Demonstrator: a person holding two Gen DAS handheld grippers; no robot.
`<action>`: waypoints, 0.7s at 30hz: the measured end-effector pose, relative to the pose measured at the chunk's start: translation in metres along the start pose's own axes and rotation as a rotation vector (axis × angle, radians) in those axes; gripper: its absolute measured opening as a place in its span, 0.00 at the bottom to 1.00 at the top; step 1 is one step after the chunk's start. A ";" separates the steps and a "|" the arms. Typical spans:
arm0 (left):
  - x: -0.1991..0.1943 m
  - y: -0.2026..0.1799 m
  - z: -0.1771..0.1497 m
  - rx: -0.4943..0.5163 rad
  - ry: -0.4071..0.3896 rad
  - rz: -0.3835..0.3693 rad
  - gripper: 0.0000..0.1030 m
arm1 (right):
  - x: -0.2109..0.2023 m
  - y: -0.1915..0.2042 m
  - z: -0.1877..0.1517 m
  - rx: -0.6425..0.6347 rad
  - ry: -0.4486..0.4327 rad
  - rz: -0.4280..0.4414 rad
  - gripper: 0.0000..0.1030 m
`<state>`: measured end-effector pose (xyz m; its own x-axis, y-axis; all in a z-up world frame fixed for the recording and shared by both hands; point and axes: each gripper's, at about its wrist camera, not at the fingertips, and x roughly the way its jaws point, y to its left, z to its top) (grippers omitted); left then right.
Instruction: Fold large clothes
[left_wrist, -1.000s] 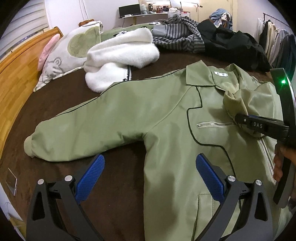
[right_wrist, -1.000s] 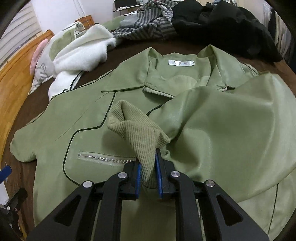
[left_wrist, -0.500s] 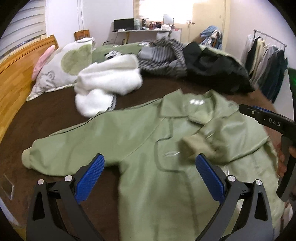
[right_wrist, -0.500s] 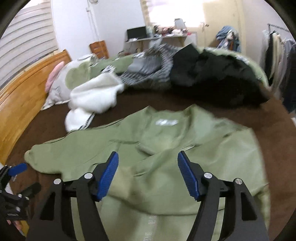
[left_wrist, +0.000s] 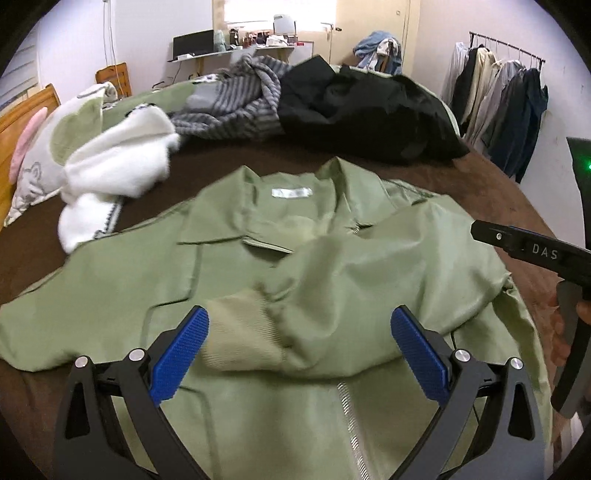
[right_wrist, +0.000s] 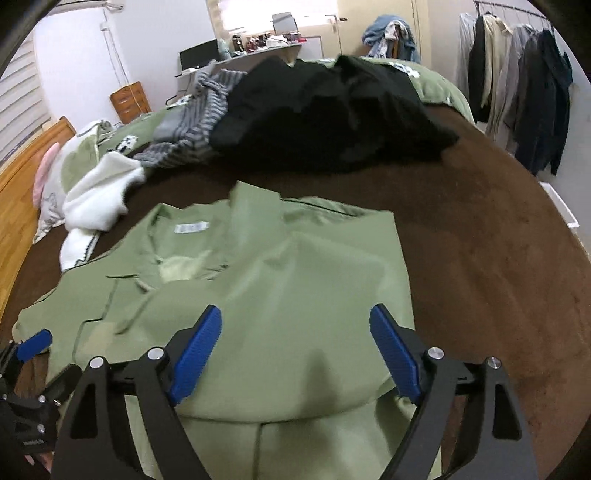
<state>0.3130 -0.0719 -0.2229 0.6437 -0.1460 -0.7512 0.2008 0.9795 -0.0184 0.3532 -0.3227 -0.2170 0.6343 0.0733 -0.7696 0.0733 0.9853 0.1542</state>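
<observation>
The right tool (right_wrist: 295, 350) has just been opening and stands spread, nothing between its jaws; the left tool (left_wrist: 299, 354) stands spread above the green jacket (left_wrist: 258, 266), one sleeve (left_wrist: 369, 280) folded across it on the bed (right_wrist: 498, 258).

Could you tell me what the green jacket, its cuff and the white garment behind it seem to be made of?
The green jacket looks like a smooth woven synthetic with a slight sheen, judging by the soft highlights on its folded sleeve. Its cuff appears to be ribbed knit, paler and matte, with fine parallel ridges. The white garment looks like fleece or plush, fuzzy and without shine, though blur leaves that open.
</observation>
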 end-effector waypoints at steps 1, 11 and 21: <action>0.009 -0.006 -0.001 0.008 -0.001 0.016 0.94 | 0.007 -0.003 0.000 0.002 0.007 -0.011 0.80; 0.075 -0.011 -0.032 0.009 0.092 0.018 0.94 | 0.076 -0.017 -0.003 -0.051 0.057 -0.051 0.80; 0.078 0.003 -0.040 -0.044 0.084 -0.015 0.95 | 0.115 -0.019 0.008 -0.048 0.091 -0.086 0.87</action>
<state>0.3342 -0.0749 -0.3083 0.5761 -0.1501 -0.8035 0.1762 0.9827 -0.0573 0.4307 -0.3347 -0.3038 0.5551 -0.0002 -0.8318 0.0862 0.9946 0.0572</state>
